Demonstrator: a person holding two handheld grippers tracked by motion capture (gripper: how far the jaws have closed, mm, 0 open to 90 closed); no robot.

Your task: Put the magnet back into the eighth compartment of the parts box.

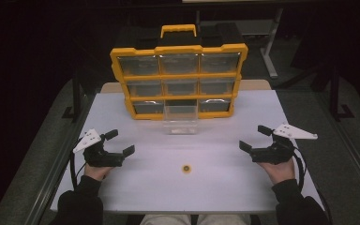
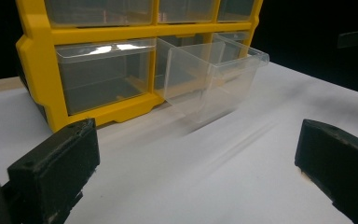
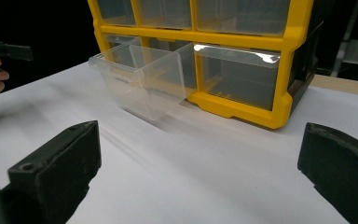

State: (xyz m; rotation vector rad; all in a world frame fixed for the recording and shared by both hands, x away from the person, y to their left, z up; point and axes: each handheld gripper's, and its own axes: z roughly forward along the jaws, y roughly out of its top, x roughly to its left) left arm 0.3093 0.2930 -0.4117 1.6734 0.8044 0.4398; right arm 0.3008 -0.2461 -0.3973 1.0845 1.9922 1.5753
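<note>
Clear drawer (image 1: 181,119): pulled out of the bottom-middle slot of the yellow organizer (image 1: 178,79), resting on the white tabletop (image 1: 225,183).
I hold the left gripper (image 1: 120,142) and right gripper (image 1: 252,138) low at either side, jaws spread, empty; small yellow ring (image 1: 186,168) lies between them.
</note>
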